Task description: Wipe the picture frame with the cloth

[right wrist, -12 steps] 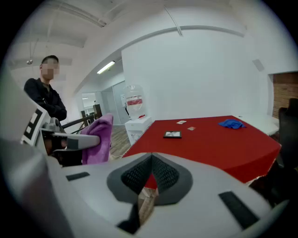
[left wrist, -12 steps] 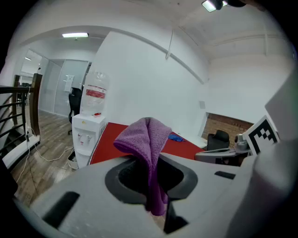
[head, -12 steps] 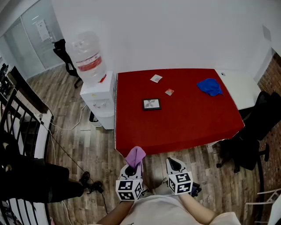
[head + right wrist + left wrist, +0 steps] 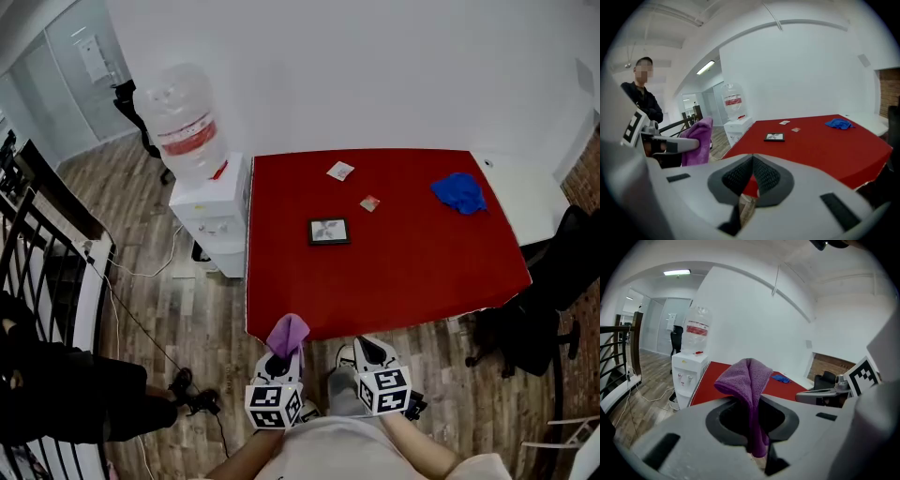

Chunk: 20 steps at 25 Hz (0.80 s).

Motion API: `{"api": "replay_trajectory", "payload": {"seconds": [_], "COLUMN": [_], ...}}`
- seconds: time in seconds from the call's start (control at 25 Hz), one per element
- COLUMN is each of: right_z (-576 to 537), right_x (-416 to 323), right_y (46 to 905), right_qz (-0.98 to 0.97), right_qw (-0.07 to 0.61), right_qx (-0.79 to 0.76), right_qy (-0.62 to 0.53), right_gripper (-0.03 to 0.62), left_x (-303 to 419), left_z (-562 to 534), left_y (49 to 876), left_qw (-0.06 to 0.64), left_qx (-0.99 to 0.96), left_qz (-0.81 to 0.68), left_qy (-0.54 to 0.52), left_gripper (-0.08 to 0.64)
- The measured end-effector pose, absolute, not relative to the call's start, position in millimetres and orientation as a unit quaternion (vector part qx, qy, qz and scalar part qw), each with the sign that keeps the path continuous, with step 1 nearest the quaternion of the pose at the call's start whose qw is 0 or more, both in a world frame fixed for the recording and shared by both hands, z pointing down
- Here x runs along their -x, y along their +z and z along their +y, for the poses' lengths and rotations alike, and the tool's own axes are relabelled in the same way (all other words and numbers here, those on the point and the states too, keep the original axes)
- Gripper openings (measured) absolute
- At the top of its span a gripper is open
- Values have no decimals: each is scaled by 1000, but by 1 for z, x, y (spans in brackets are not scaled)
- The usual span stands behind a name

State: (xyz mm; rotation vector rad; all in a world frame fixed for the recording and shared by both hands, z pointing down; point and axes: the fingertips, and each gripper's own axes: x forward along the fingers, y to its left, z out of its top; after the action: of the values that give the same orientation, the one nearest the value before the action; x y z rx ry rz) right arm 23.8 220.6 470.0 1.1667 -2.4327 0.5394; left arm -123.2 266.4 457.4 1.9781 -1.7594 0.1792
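In the head view, the left gripper (image 4: 280, 364) and right gripper (image 4: 367, 350) hang low, just short of the near edge of the red-covered counter (image 4: 403, 267). The small dark-framed picture frame (image 4: 328, 231) lies flat mid-counter, well apart from both. A crumpled blue cloth (image 4: 458, 192) sits at the far right corner.

In the left gripper view, the fingers are clamped on a folded purple microfibre cloth (image 4: 747, 380) that stands up between them.

In the right gripper view, the fingers are pressed together, holding nothing.
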Motion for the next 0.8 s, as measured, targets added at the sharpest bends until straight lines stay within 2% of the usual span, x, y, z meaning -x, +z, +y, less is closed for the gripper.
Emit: {"api": "replay_trajectory", "payload": {"seconds": [0.44, 0.8], "right_z": [77, 6], "right_x": [-17, -26], "right_y": [467, 465], "right_qz": [-888, -893], "right_qw": [196, 199], "right_qx": [-376, -364], "right_qy": [177, 174], "right_gripper": [3, 3], "left_x": [122, 118], "left_z": [126, 65], "left_y": [457, 457], "left_qw": [240, 237], "left_qx": [-704, -689], "left_qz": [-665, -680], "left_qy": [69, 75], "left_gripper": [57, 57]}}
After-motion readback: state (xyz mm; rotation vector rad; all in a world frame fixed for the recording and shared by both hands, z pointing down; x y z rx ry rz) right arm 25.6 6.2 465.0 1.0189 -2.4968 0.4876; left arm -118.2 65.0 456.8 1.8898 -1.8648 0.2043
